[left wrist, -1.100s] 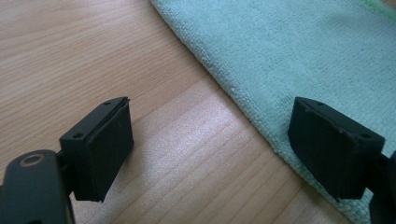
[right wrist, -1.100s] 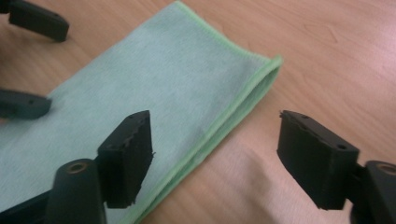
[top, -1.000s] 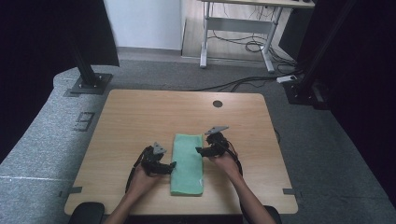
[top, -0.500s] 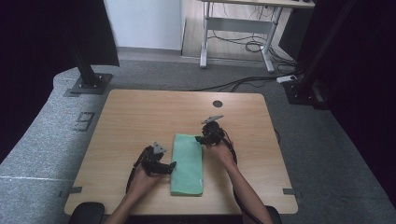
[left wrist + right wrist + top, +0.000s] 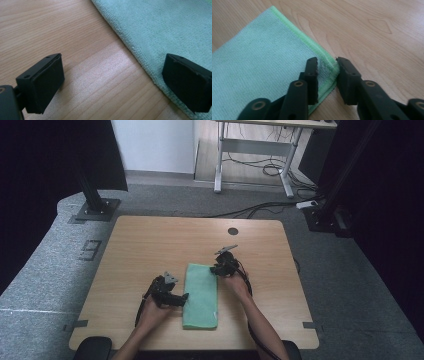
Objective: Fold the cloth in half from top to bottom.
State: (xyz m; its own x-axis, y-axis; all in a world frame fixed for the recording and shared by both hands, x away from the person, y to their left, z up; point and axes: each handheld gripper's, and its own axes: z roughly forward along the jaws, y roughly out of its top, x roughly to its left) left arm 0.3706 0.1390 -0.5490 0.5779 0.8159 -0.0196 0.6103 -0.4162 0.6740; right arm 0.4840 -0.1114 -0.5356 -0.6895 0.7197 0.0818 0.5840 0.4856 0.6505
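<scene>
Right gripper view shows the right gripper [image 5: 327, 75] with its fingers [image 5: 312, 72] nearly together around a hemmed corner of the green cloth [image 5: 262, 60]; they have just been closing, and whether they already pinch it I cannot tell. The cloth is soft, light and limp, so corners are the best hold. It lies flat near the desk's [image 5: 150, 240] front edge, its long axis running front to back. The left gripper [image 5: 112, 82] stands wide open and empty at the cloth's left edge.

High view dim, dark at both sides, soft overall. Pale glare patch on table [image 5: 100, 75] in left gripper view. Right gripper view slightly blurry, jaws out of focus.
</scene>
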